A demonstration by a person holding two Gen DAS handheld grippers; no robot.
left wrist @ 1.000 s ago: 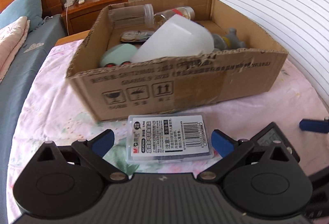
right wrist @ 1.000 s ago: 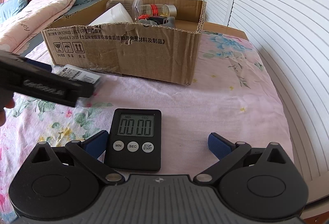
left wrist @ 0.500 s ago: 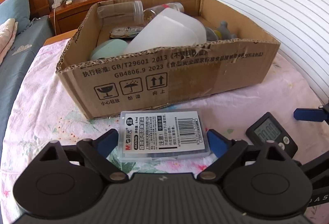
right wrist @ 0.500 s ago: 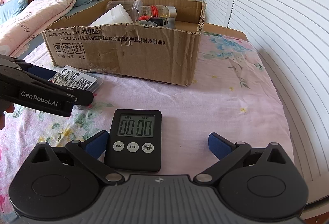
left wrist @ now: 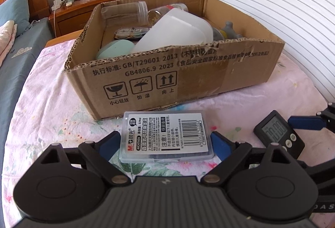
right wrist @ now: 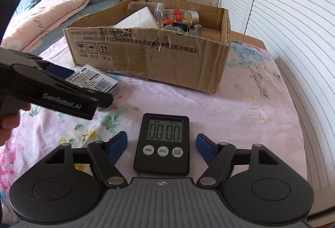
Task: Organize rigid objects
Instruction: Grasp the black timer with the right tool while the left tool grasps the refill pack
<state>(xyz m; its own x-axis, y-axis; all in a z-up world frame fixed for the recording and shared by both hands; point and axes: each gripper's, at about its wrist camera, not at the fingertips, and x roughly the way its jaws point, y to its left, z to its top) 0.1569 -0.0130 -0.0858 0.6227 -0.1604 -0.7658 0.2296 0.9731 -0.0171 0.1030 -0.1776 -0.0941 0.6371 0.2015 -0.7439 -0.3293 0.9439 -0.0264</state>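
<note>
A clear plastic refill case (left wrist: 166, 137) with a barcode label lies on the floral sheet in front of the cardboard box (left wrist: 188, 73). My left gripper (left wrist: 165, 145) is open, its blue fingertips on either side of the case and close to its edges. A black digital timer (right wrist: 162, 144) reading 00:00 lies flat between the open blue fingers of my right gripper (right wrist: 162, 147), with a gap on each side. The timer also shows in the left wrist view (left wrist: 278, 133). The case shows in the right wrist view (right wrist: 94, 79), partly behind the left gripper's body.
The open cardboard box (right wrist: 150, 56) holds a white container (left wrist: 178, 33), clear jars (left wrist: 123, 12), a mint green case (left wrist: 114, 51) and a grey figure (left wrist: 229, 31). A wooden nightstand (left wrist: 83, 8) stands behind. White louvred doors (right wrist: 282, 18) run along the right. Pillows lie at the left.
My left gripper has moved forward around the case and its fingers have narrowed toward the case's edges. My right gripper's fingers have closed in toward the timer's sides.
</note>
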